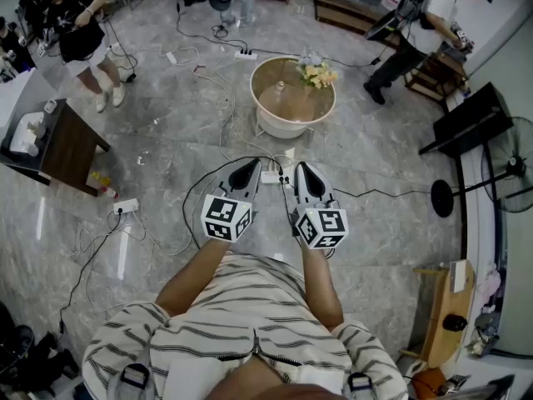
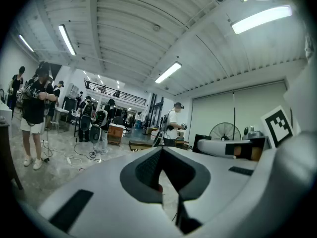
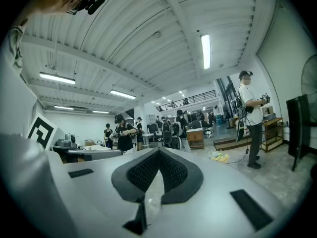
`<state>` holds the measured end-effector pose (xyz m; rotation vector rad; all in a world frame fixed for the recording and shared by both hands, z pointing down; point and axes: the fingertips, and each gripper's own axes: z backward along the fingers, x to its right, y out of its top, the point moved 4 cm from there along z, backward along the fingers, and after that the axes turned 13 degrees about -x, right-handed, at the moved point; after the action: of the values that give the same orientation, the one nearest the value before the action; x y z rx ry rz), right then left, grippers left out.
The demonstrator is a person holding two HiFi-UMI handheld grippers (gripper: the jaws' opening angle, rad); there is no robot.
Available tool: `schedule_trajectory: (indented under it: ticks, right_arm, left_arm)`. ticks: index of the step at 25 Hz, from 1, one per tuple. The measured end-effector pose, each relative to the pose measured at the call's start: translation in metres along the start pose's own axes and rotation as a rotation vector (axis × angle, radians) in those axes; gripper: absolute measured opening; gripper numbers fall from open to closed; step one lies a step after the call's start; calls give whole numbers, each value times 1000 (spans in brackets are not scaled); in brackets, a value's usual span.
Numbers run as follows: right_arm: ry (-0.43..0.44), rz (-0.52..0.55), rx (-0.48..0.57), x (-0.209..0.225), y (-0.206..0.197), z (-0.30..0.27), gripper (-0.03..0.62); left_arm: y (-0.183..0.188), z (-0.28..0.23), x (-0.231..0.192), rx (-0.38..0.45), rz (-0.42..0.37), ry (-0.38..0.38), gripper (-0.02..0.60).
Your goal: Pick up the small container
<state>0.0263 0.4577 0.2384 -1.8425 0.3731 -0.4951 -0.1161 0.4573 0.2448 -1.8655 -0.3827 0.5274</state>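
Note:
In the head view a person in a striped shirt holds both grippers out at waist height, side by side, pointing away over the stone floor. My left gripper is shut with nothing between its jaws, and so is my right gripper. Ahead of them stands a round glass-topped table with a bunch of flowers and a small pale object too small to identify. The left gripper view shows that gripper with its dark pads closed, aimed level across the hall. The right gripper view shows the other gripper likewise.
Cables and a power strip trail over the floor, another strip lying just beyond the grippers. A dark wooden side table stands at left, a floor fan and a wooden shelf at right. Several people stand around the hall.

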Motion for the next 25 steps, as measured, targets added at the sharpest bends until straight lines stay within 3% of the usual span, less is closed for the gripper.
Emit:
schedule_trajectory:
  ticks: [6,14,18,25]
  right_arm:
    - [-8,-39,36,-13,-2,1,9]
    - [-67,-49,31,-24,-12,9,9]
    - [-103,-51,42,-13,-9,3,9]
    - [-85,-55,55,19,-6,-37,9]
  left_arm:
    - [-3,16,-15,11,-13,-1,2]
    - [-26,28,-40,-10,27,12,2]
    - [-27,16,-47,-15,34,15,2]
    - [-20,-29,-65,-48,-1,45,2]
